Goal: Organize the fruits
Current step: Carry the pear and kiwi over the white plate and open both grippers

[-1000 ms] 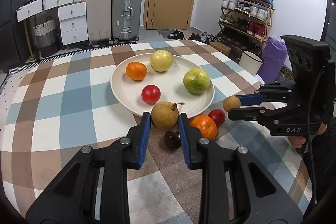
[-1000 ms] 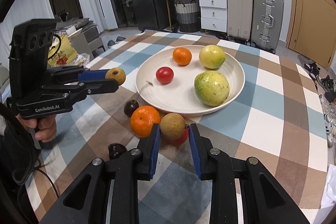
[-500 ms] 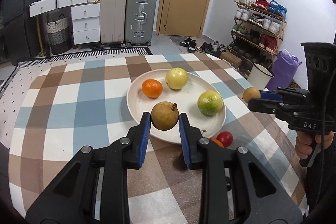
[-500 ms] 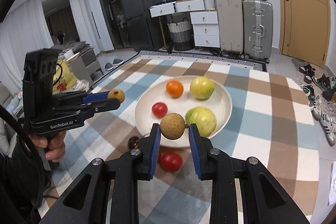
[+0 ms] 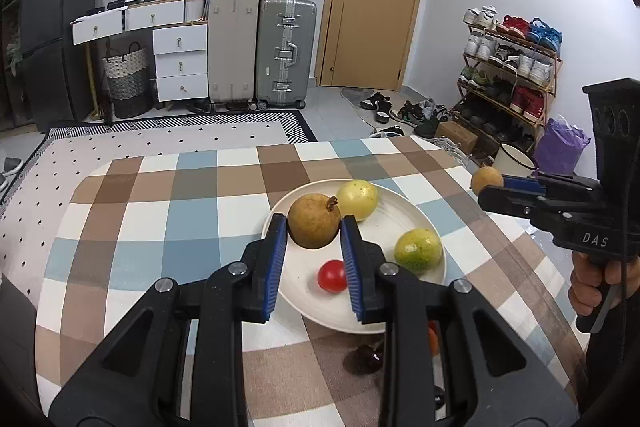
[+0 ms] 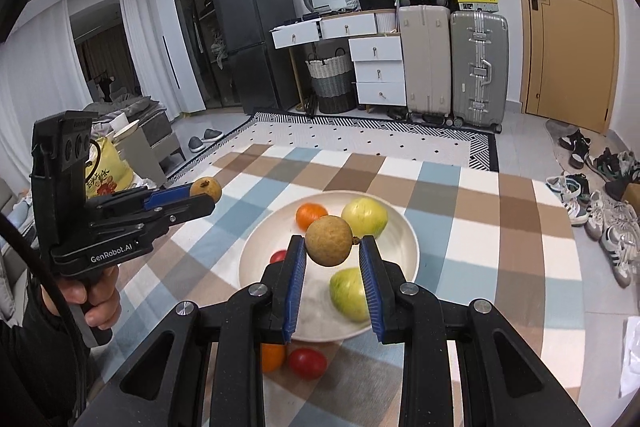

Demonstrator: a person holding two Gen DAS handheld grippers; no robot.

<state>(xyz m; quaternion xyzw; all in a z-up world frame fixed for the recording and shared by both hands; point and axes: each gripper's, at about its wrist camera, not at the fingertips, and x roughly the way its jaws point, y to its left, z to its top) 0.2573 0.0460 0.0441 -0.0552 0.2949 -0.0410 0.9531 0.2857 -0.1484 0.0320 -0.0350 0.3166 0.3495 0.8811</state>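
Observation:
In the left wrist view my left gripper (image 5: pixel 313 223) is shut on a brown round fruit with a stem (image 5: pixel 314 221), held in the air over the white plate (image 5: pixel 384 227). A yellow fruit (image 5: pixel 357 199), a green fruit (image 5: pixel 418 251) and a red tomato (image 5: pixel 332 275) lie on that plate. In the right wrist view my right gripper (image 6: pixel 332 243) is shut on a second brown fruit (image 6: pixel 329 241) above the plate (image 6: pixel 408 227), which also holds an orange (image 6: pixel 310 215). Each gripper shows in the other's view, level with the plate's side.
On the checked tablecloth (image 5: pixel 160 227) by the plate's near rim lie a dark fruit (image 5: pixel 366 359), an orange (image 6: pixel 272 357) and a red tomato (image 6: pixel 307 363). Suitcases (image 5: pixel 260 47) and a shoe rack (image 5: pixel 508 67) stand beyond the table.
Both grippers have lifted from the tablecloth with their brown fruits and now hang higher, over the plate. The loose fruits near the plate's rim have stayed put.

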